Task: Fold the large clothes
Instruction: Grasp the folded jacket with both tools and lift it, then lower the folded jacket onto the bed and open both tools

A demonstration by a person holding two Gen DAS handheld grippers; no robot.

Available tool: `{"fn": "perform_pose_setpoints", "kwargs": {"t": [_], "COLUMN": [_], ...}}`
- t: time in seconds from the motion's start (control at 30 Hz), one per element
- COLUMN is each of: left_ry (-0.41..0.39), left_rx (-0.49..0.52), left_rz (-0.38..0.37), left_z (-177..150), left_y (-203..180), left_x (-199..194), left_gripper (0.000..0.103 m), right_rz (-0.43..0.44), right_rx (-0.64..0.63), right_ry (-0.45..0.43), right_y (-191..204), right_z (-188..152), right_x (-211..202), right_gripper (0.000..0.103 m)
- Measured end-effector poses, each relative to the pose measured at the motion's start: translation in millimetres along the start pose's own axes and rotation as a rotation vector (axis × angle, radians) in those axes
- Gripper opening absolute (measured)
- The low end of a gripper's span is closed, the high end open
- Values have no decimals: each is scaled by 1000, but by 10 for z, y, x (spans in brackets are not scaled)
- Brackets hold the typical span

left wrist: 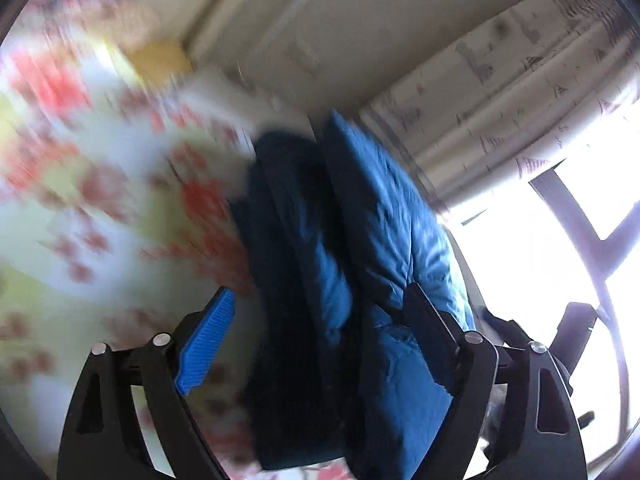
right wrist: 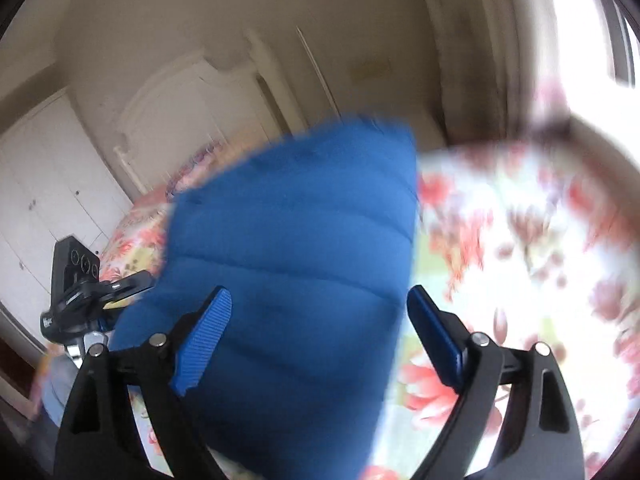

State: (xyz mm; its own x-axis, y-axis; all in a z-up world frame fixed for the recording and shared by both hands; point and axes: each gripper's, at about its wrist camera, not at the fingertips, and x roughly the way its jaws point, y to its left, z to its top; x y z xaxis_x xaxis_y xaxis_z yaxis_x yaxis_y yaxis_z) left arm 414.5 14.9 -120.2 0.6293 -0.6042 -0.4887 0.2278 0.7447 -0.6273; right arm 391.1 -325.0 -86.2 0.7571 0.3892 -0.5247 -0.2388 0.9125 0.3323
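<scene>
blue quilted padding fills the middle of the left wrist view: a puffy jacket standing up in folds between the fingers of the left gripper. the jaws are spread wide; the right finger lies against the fabric while the left ribbed pad stands clear of it, so nothing is pinched. behind, badly blurred, is a floral bedspread, with a patterned curtain and a bright window at right.

in the right wrist view the same jacket rises as a wide quilted panel ahead of the right gripper, whose jaws are also spread, gripping nothing. the other gripper's black frame shows at left, the flowered bedspread at right, and white wardrobe doors beyond.
</scene>
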Motion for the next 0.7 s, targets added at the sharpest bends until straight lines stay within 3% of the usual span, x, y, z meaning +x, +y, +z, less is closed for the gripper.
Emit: {"fn": "perform_pose_setpoints", "kwargs": {"t": [0.07,0.17,0.27,0.33,0.43,0.47,0.6,0.7], "left_ry": [-105,-226,-297,-318,-332,-336,-391,-470], "left_rx": [15,-21,-23,29,137,180,324,379], "left_rz": [67,120,168,221,322,361,473,487], "left_z": [3,-62,-213,-385,-440,-479,-661,-721], "left_y": [-53,68,-6,-114,-326,-434,-930,-1382], "left_x": [-285,-691,-1007,-1281,-1504,-1556,-1818,-1920], "left_gripper": [89,90,92,93,93,93,93,97], "right_rz": [11,-11,-139,-231,-183,-126,1,-4], "right_rx": [-132,-307,-517,-648,-606,-557,-404,-330], "right_ry": [-49,-22,97,99,99,77,-142,-248], "right_y": [482,1155,1759,1995,2036,2008,1840,1577], "right_z": [-64,-182,-539,-746,-709,-616,-489,-364], "right_x": [-125,6,515,783,668,480,-636,-1350], "right_gripper": [89,89,90,94,86,86,92,101]}}
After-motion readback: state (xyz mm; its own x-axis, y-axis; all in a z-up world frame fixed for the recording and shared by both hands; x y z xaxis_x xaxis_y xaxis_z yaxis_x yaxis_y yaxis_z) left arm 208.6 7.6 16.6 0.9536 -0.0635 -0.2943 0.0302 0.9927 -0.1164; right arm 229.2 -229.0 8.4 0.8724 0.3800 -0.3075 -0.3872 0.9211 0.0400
